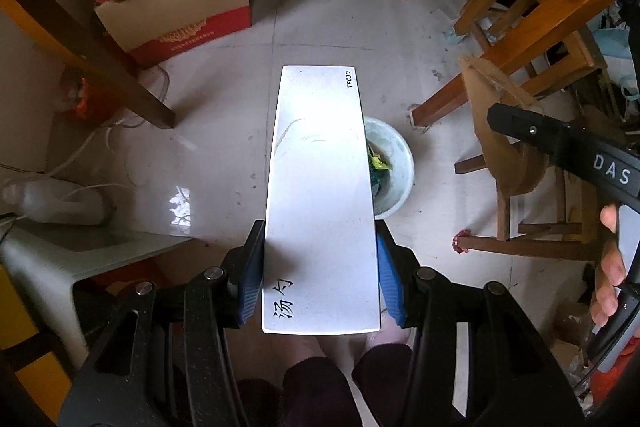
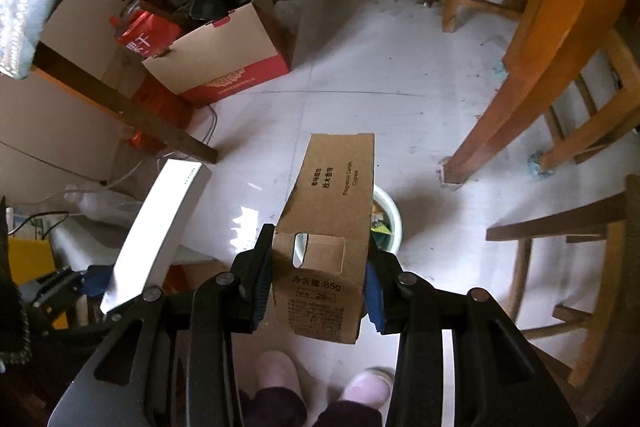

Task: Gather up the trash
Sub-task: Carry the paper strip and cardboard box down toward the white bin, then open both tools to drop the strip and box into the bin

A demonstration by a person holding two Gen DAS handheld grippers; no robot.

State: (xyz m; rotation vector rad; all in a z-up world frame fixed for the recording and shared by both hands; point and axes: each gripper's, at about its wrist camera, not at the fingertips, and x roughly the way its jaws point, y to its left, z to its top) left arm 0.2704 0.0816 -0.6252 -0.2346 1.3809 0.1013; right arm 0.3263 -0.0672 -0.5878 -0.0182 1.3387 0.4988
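Observation:
In the left wrist view my left gripper is shut on a long white box with black writing, its blue pads pressed on both long sides. The box hangs over a pale round trash bin on the floor with green scraps inside, covering the bin's left half. In the right wrist view my right gripper is shut on a brown cardboard box, held above the same bin. The white box shows at the left there. One finger of the right gripper shows at the right, with a hand behind it.
A red and brown carton full of clutter stands at the back left. Wooden stools and a table leg crowd the right; a dark leg slants at the left. Cables lie on the tiled floor. The person's slippered feet are below.

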